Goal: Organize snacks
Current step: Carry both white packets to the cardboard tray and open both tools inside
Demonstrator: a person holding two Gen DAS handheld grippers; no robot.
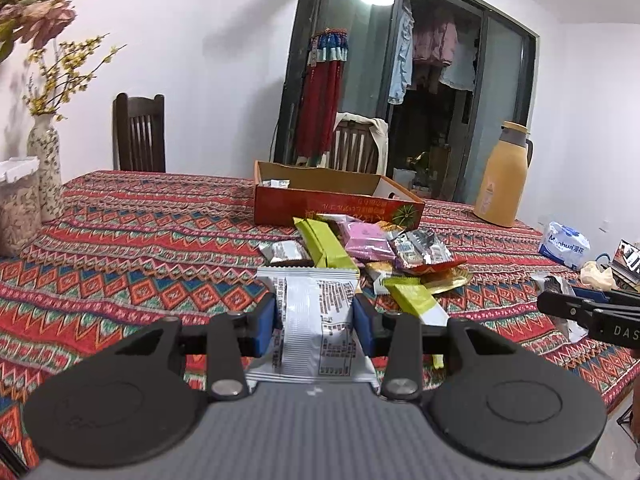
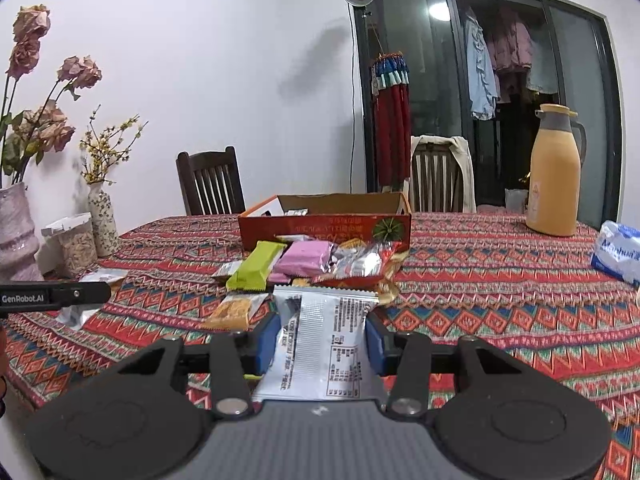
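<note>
My left gripper point(image 1: 316, 320) is shut on a silver snack packet point(image 1: 316, 328), its blue pads pressing both sides, held above the patterned tablecloth. My right gripper point(image 2: 325, 338) is likewise shut on a second silver snack packet point(image 2: 324, 348). Ahead lies a pile of snacks: a green bar point(image 1: 324, 244), a pink packet point(image 1: 366, 240), a foil packet point(image 1: 424, 250) and others. Behind the pile stands an open red cardboard box point(image 1: 340, 206) with a few small packets inside. The same box point(image 2: 324, 226) and the pile's pink packet point(image 2: 306, 262) appear in the right wrist view.
A yellow thermos jug point(image 1: 504, 176) and a blue-white tissue pack point(image 1: 564, 244) stand at the right. Vases with flowers point(image 2: 102, 216) and a lidded jar point(image 2: 74, 244) line the left edge. Two wooden chairs point(image 2: 210, 182) stand behind the table. The other gripper's tip point(image 1: 580, 312) shows at the right.
</note>
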